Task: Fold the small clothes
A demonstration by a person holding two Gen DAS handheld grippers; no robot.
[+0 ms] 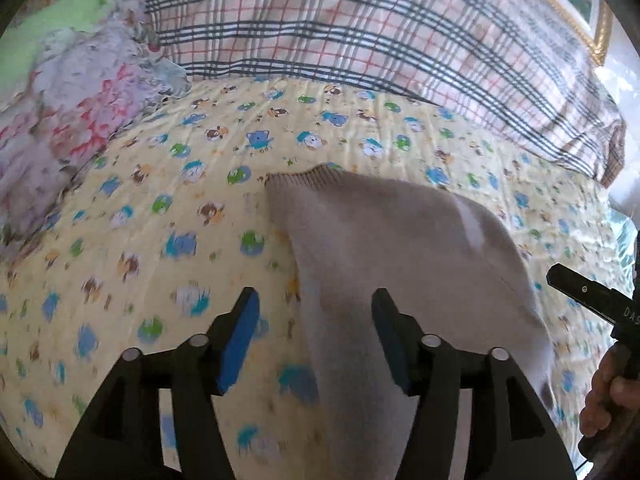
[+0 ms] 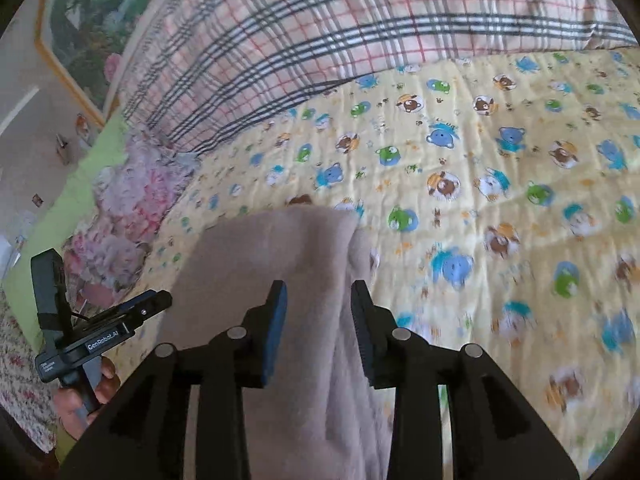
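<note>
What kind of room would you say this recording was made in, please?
Most likely a bedroom at home: the work surface looks like a bed, spread with a yellow cartoon-bear quilt, a plaid duvet bunched behind it, and a gold-framed picture on the wall.

A bed is carrying everything here, and a yellow quilt [image 1: 168, 216] printed with small cartoon bears and frogs is covering its top. A beige knitted garment [image 1: 380, 232] is lying flat on the quilt, its ribbed hem pointing towards the far side. Beyond it, a plaid blanket [image 1: 340, 28] with dark and red lines is lying bunched along the back of the quilt. To the left, a pile of pink and white flowered cloth [image 2: 136, 200] is sitting at the quilt's edge, touching the plaid blanket, with a light green sheet [image 2: 68, 208] showing beside it.
</note>
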